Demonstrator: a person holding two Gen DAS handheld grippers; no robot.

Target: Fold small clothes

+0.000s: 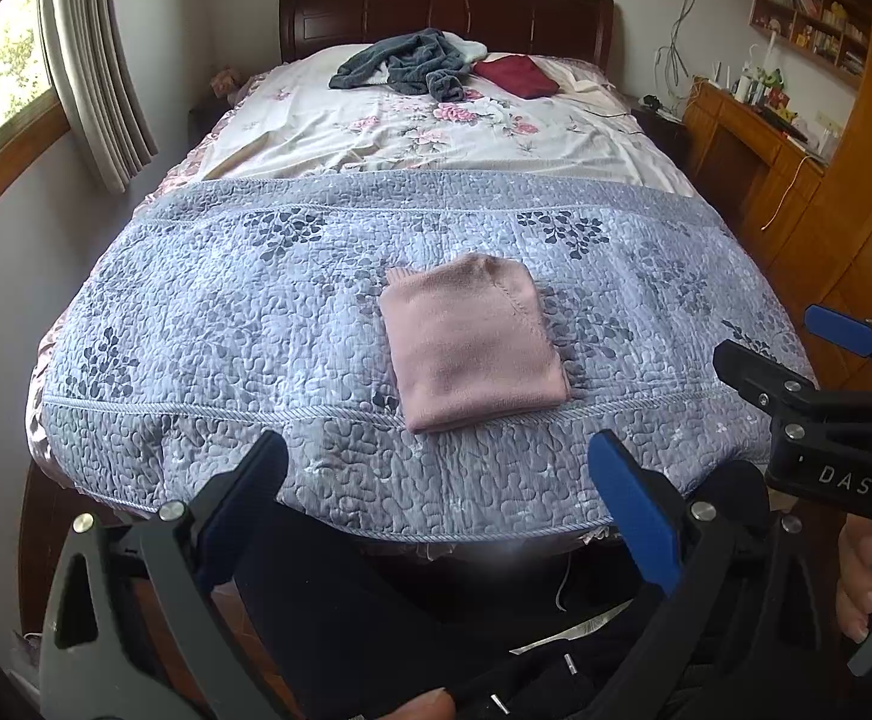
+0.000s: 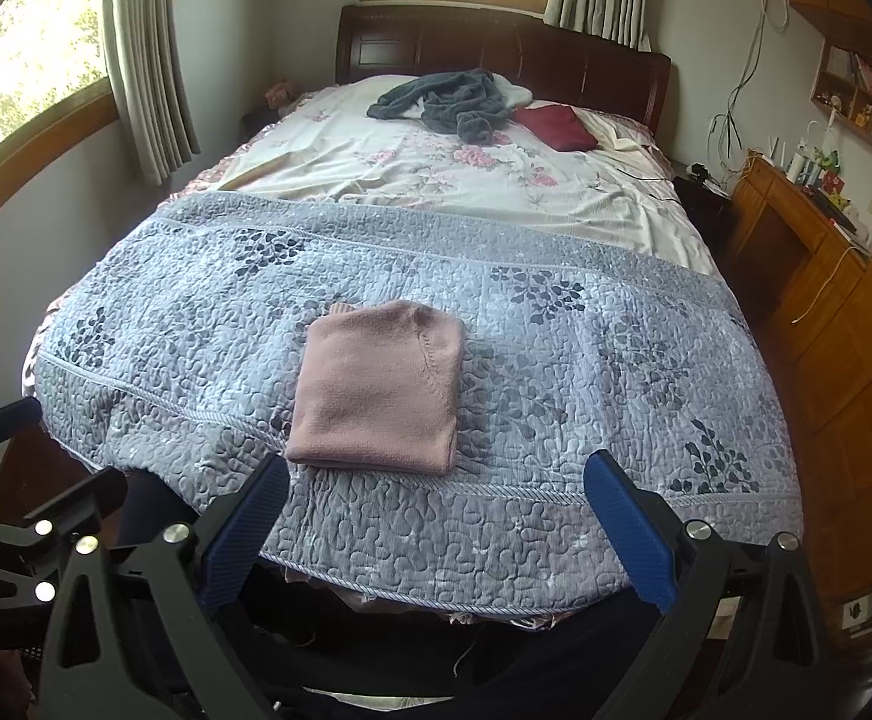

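I am holding the left tool (image 1: 436, 516) and the right tool (image 2: 436, 525) at the foot of the bed, both spread wide with nothing in them. Just beyond, the pink sweater (image 1: 472, 342) is lying folded into a neat square on the blue quilt (image 1: 226, 312). It is looking soft, light and floppy, so I would be pinching its doubled near edge at both corners. Farther off, a grey garment (image 1: 412, 63) is lying crumpled beside a dark red cloth (image 1: 517, 77) by the headboard (image 1: 436, 9).

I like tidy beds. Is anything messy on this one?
Yes. A dark grey garment lies crumpled in a heap near the headboard, not folded. The pink garment on the blue quilt is neatly folded.
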